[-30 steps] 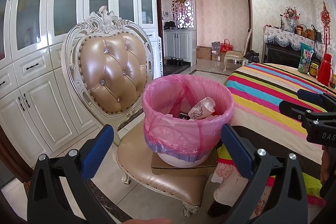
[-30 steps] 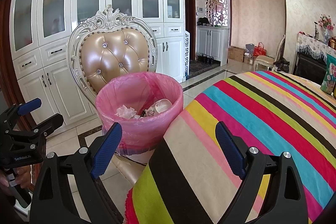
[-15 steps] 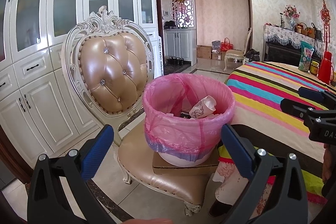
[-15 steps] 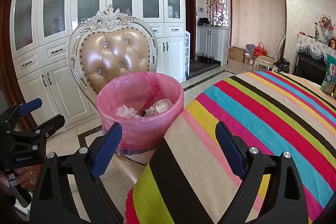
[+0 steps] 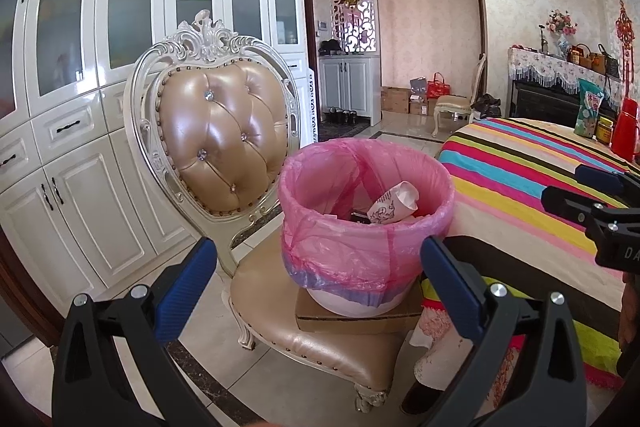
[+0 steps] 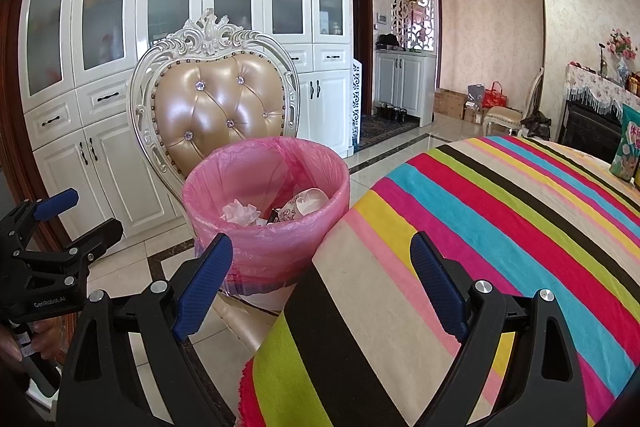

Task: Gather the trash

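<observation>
A white bin lined with a pink bag (image 5: 366, 227) (image 6: 266, 211) stands on a flat cardboard box (image 5: 360, 319) on the seat of an ornate chair (image 5: 224, 131). Inside lie a paper cup (image 5: 394, 203) (image 6: 306, 201), crumpled white tissue (image 6: 238, 211) and a dark scrap. My left gripper (image 5: 320, 267) is open and empty, in front of the bin and a little short of it. My right gripper (image 6: 322, 263) is open and empty over the striped tablecloth's edge, to the right of the bin. Each gripper shows at the edge of the other's view.
The table with a striped cloth (image 6: 500, 227) (image 5: 520, 187) sits right of the chair; a snack bag (image 5: 588, 109), a jar (image 5: 604, 131) and a red flask (image 5: 624, 131) stand at its far side. White cabinets (image 5: 80, 107) line the left wall. Tiled floor (image 5: 400, 135) runs behind.
</observation>
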A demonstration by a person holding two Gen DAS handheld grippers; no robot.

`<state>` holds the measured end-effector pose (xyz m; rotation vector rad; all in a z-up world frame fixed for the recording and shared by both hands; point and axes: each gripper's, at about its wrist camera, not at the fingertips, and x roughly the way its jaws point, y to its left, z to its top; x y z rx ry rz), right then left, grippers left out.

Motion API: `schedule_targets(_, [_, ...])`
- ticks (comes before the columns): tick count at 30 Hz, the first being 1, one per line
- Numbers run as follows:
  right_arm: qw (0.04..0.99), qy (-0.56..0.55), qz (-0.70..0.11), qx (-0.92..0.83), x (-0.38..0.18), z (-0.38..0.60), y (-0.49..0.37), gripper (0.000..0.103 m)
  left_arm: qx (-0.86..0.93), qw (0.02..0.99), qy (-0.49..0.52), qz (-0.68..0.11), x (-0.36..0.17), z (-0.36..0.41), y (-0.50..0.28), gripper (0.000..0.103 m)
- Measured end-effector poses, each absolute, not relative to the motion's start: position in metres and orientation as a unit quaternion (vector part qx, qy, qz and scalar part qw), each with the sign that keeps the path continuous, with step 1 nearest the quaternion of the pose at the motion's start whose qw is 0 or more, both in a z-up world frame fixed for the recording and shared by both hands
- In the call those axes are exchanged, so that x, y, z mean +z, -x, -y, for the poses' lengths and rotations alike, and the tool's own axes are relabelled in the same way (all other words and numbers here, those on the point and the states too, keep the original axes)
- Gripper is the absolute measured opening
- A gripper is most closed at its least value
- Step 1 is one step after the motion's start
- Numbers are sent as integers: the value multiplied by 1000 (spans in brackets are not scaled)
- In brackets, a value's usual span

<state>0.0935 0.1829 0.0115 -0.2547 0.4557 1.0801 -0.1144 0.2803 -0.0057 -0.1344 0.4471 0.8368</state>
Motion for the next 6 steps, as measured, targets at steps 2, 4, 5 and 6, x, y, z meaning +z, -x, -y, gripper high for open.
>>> schedule_targets(2, [826,120,-213,508,11,-184,-93,85,399,888,65,-217,-6,-280,114,99])
schedule_targets(4, [825,122,-212,509,11,-184,-91,85,400,888,64,-217,-6,-279,114,99])
schedule_targets(5, [825,122,-211,509,10,-184,-91,85,400,889,63,-216,-6,-279,115,99])
schedule_targets(6, [825,123,-211,510,10,-183,-91,85,400,889,62,-215,-5,-279,115,99])
